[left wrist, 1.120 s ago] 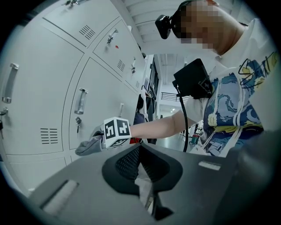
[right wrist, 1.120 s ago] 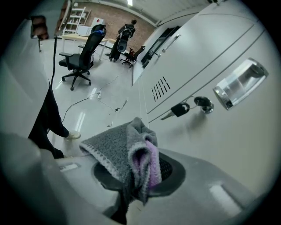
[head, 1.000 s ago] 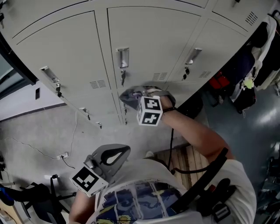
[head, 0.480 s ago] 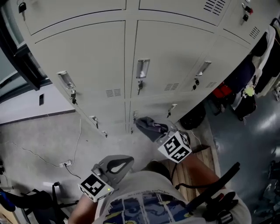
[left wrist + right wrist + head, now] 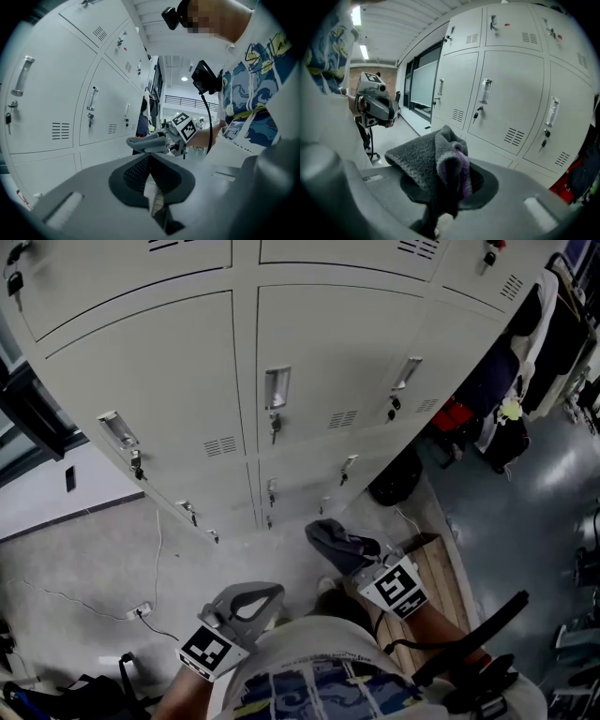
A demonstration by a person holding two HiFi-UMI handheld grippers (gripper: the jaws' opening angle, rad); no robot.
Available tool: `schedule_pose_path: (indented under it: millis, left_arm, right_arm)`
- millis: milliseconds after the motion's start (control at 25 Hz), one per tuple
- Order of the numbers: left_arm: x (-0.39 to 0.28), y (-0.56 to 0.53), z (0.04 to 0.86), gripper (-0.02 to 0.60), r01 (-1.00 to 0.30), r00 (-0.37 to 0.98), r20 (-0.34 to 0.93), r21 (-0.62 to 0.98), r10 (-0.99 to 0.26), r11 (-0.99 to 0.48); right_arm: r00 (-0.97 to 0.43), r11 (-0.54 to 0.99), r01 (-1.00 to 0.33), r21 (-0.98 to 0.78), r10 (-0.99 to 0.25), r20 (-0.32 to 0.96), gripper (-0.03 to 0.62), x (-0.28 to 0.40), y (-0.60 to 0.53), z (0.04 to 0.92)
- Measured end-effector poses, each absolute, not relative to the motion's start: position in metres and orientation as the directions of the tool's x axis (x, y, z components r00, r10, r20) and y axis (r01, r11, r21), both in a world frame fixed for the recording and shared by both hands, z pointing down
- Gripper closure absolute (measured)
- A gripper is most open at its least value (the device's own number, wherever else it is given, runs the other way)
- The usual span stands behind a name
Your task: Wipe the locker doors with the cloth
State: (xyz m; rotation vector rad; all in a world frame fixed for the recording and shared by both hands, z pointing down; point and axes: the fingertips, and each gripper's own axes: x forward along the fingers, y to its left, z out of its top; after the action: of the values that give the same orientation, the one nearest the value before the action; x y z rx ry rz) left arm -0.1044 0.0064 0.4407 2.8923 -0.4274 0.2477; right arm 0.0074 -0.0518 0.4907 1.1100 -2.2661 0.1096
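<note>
Grey locker doors (image 5: 319, 343) with metal handles and keys fill the top of the head view. A dark grey cloth (image 5: 336, 540) with a purple edge is bunched in my right gripper (image 5: 349, 547), which is shut on it and held low, apart from the doors, above the floor. In the right gripper view the cloth (image 5: 436, 157) drapes over the jaws, with the lockers (image 5: 506, 103) beyond. My left gripper (image 5: 255, 594) hangs close to my body, shut with nothing in it. From the left gripper view the cloth (image 5: 145, 143) shows ahead of the closed jaws.
Bags and clothing (image 5: 511, 399) hang at the right end of the lockers, above a red bag (image 5: 455, 413). A wooden board (image 5: 441, 568) lies on the floor at the right. A cable (image 5: 155, 549) trails across the floor at the left.
My right gripper has come down and back from the locker door with the cloth, toward my body. The left gripper has barely moved.
</note>
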Motion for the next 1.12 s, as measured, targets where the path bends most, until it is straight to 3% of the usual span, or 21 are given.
schedule_pose_path:
  millis: [480, 1120]
  left_arm:
    - [-0.101, 0.026, 0.439, 0.58, -0.261, 0.957, 0.182, 0.19, -0.227, -0.946]
    - [-0.109, 0.055, 0.446, 0.58, -0.315, 0.943, 0.187, 0.224, -0.276, -0.922]
  right_arm:
    - [-0.508, 0.646, -0.737, 0.2, -0.724, 0.466, 0.508, -0.014, -0.016, 0.456]
    - [-0.553, 0.704, -0.679, 0.206, -0.676, 0.487, 0.508, -0.032, 0.02, 0.46]
